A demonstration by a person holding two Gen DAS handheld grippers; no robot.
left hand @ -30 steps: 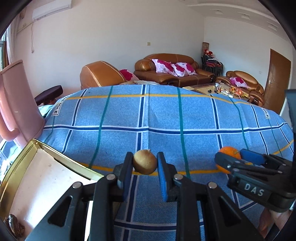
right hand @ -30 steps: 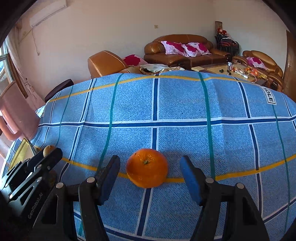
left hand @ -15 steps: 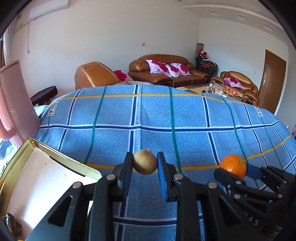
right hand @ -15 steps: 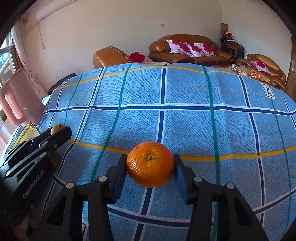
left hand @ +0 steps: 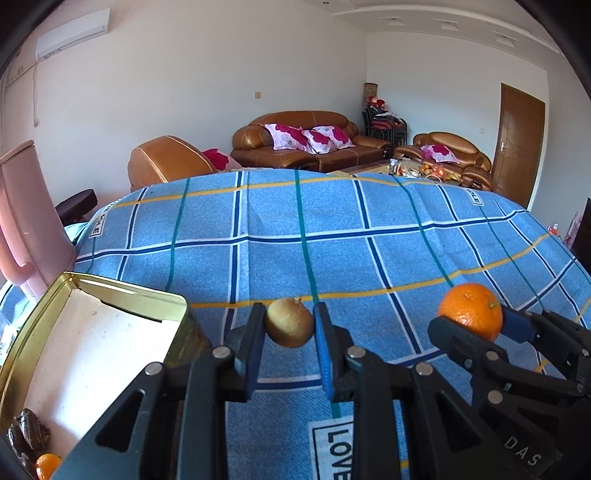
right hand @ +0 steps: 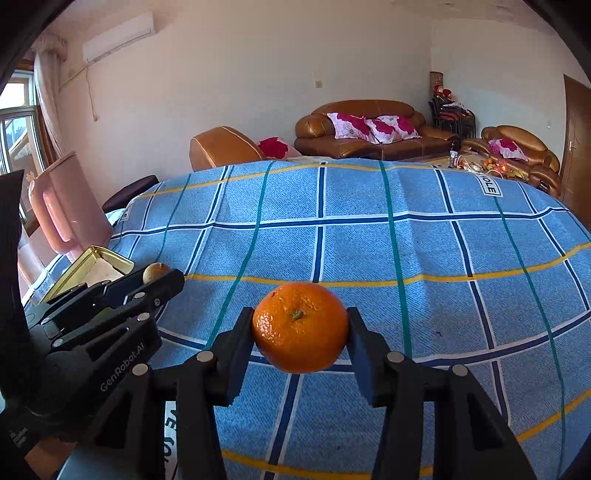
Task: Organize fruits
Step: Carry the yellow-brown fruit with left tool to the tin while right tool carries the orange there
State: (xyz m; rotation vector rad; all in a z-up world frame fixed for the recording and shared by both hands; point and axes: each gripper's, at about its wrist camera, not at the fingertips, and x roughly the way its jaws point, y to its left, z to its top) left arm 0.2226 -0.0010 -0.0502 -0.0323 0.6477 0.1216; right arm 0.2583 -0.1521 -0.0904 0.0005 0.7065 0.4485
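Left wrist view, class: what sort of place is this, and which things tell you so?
Most likely a home living room: brown leather sofas with flowered cushions along the far wall, a wall-mounted air conditioner, and a table under a blue checked cloth.

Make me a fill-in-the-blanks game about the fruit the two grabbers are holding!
1. The right gripper is squeezing an ______.
2. The left gripper holds a small ______-brown fruit.
3. The gold tin stands on the ______ side of the left wrist picture.
4. The checked cloth under both grippers is mostly ______.

Missing words: orange; yellow; left; blue
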